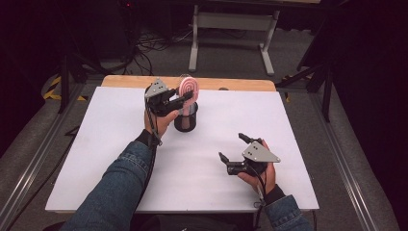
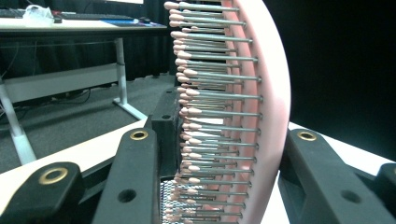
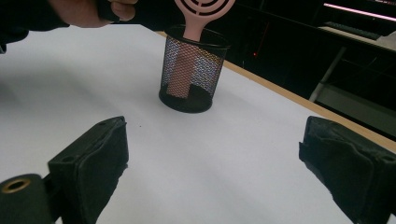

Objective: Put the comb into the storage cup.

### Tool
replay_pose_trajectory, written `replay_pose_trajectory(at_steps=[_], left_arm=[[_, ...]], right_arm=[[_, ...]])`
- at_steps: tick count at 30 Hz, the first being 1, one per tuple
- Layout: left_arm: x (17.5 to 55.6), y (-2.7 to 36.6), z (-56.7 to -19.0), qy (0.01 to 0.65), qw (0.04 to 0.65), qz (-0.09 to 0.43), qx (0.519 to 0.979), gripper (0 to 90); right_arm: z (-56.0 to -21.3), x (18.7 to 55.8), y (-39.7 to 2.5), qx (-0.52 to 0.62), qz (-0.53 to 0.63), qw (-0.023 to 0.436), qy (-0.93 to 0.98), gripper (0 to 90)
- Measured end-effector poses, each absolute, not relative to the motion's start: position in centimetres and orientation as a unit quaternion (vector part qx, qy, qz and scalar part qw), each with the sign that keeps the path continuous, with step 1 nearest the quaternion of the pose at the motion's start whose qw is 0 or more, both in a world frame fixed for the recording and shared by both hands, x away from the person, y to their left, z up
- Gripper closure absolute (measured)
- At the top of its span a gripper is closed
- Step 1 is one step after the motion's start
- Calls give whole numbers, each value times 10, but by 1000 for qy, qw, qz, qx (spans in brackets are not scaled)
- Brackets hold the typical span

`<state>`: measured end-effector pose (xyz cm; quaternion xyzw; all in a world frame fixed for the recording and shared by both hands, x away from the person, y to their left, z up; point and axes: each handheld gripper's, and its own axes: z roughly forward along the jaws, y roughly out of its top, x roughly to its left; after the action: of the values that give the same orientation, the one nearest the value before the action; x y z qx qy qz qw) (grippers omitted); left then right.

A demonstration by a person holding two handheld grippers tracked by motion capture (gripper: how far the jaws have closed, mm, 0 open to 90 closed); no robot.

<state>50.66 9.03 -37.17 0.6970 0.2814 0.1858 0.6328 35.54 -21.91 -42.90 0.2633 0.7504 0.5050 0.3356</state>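
A pink hairbrush (image 1: pixel 188 85) stands handle-down in a black mesh cup (image 1: pixel 186 120) near the far middle of the white board (image 1: pixel 110 144). My left gripper (image 1: pixel 187 97) is shut on the brush head above the cup. In the left gripper view one jaw presses the bristle tips and the other the pink back of the hairbrush (image 2: pixel 266 93), with the cup's mesh (image 2: pixel 167 196) just below. My right gripper (image 1: pixel 231 146) rests open on the board's near right, nothing between its fingers. In the right gripper view that gripper (image 3: pixel 217 128) faces the cup (image 3: pixel 191 70) and the brush (image 3: pixel 201 9).
The board lies on a wooden table whose far edge (image 1: pixel 231 84) shows. Beyond it on the grey floor stand a white desk frame (image 1: pixel 231 29), cables (image 1: pixel 144 45) and dark stands. A person's hand (image 3: pixel 88 9) holds the left gripper.
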Motion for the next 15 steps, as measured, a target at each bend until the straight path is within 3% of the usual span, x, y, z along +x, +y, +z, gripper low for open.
replay_pose_trajectory(at_steps=[15], left_arm=[[507,90,-376,283,632,183,698,618]], right_arm=[[-430,356,-218,262,502,335,753,85]])
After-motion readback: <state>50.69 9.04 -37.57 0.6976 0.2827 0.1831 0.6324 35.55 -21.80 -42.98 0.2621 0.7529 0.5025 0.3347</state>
